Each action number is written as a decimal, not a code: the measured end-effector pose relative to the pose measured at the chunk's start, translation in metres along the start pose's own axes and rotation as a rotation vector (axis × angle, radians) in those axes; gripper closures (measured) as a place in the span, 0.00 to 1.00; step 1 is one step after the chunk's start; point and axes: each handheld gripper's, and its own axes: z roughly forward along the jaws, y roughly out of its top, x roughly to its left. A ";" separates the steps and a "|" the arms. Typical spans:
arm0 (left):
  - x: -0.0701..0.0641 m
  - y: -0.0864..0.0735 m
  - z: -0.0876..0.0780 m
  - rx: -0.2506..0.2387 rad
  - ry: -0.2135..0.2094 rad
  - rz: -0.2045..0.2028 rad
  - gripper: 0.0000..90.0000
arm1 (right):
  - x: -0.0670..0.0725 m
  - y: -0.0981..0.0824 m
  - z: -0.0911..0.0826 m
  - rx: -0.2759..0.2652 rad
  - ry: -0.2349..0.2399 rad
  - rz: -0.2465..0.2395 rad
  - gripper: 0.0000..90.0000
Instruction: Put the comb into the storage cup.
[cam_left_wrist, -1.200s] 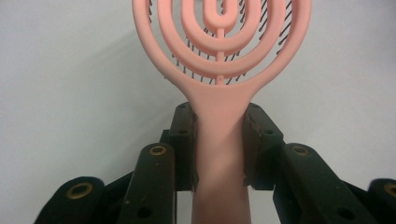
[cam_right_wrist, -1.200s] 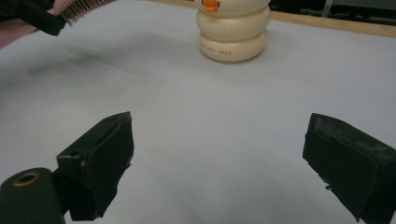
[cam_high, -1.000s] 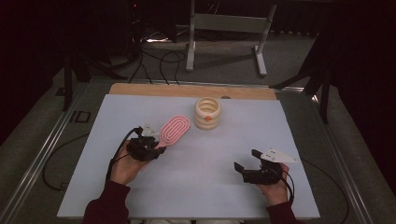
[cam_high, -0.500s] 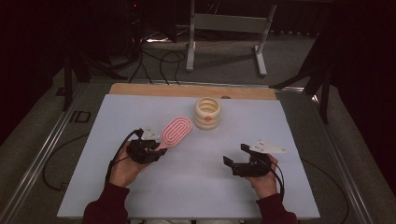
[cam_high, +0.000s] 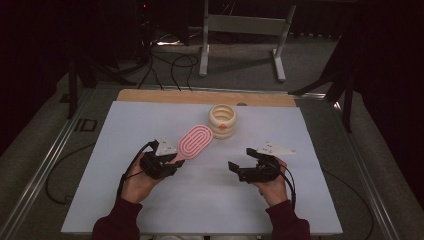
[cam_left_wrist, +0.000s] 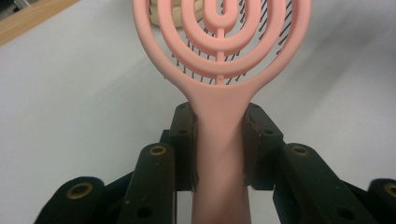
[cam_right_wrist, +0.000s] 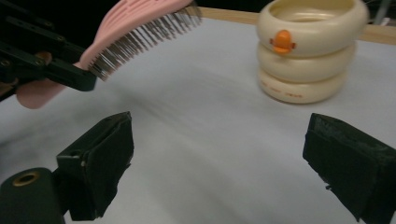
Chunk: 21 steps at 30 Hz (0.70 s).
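While your right gripper (cam_high: 235, 169) hangs with its 2 jaws wide apart and nothing between them, your left gripper (cam_high: 172, 161) is clamped on the handle of the pink hairbrush (cam_high: 194, 141), held above the white table (cam_high: 150, 125). Farther back, just beside the brush head, stands the cream ringed container (cam_high: 223, 120).

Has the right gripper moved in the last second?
Yes. In the high view the right gripper has slid leftward across the table, ending nearer to below the cream stacked-ring container, jaws open and empty.
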 end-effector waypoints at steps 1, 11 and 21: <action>-0.001 0.000 0.001 -0.001 0.008 0.010 0.77 | 0.002 0.001 0.002 0.002 0.007 0.000 0.10; -0.009 -0.001 0.011 -0.010 0.000 0.031 0.77 | 0.013 0.016 0.021 0.004 0.052 0.015 0.10; -0.021 0.000 0.018 -0.025 0.000 0.056 0.77 | 0.020 0.025 0.036 -0.009 0.053 0.037 0.10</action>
